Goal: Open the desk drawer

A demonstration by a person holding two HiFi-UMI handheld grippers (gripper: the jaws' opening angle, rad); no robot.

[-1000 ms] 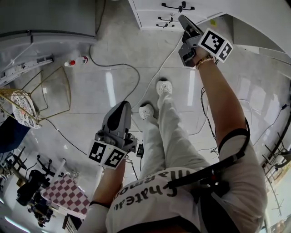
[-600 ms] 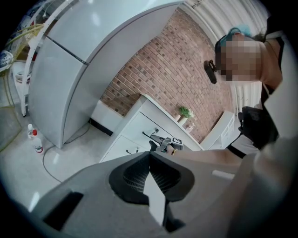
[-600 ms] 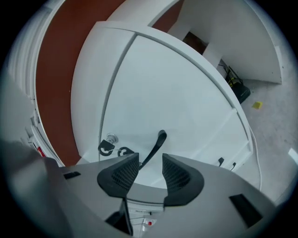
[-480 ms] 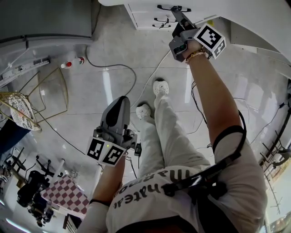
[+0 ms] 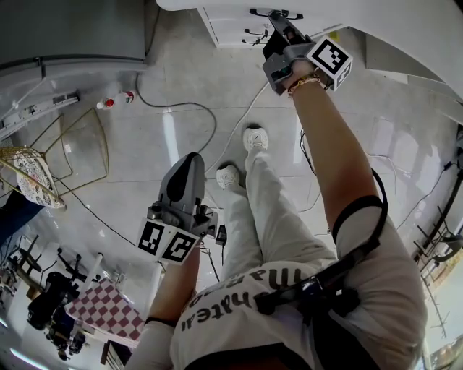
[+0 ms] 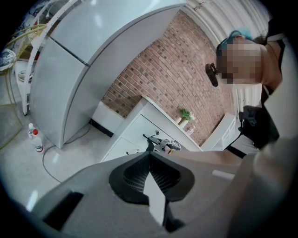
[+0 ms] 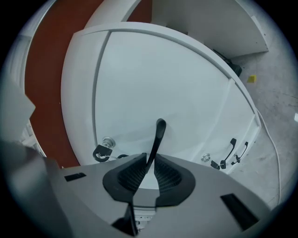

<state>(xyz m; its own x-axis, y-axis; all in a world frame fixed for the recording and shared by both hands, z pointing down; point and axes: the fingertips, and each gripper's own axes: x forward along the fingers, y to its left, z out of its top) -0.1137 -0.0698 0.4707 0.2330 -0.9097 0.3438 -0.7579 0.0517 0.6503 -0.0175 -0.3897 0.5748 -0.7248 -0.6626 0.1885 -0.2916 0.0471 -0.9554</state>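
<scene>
The white desk's top drawer [image 7: 163, 83] fills the right gripper view, and its black bar handle [image 7: 159, 132] runs straight between my right gripper's [image 7: 149, 160] pads. Those jaws have just been closing and now pinch the handle. In the head view the right gripper [image 5: 278, 20] reaches the top drawer's handle [image 5: 264, 12] at the upper edge. My left gripper [image 5: 189, 160] hangs low in front of the person's legs, far from the desk. Its jaws [image 6: 150, 160] are shut with nothing in them.
Two lower drawers with black handles [image 7: 231, 148] sit below the top one, and a lock with a key [image 7: 106, 143] is near the handle. A grey fridge [image 6: 74, 69] stands left of the desk, with bottles [image 6: 35, 139] and a cable [image 5: 195, 108] on the floor. A wire rack [image 5: 79, 144] is at left.
The right gripper has moved up and left to the top drawer's handle and rolled, so its marker cube turned. The left gripper has barely shifted.
</scene>
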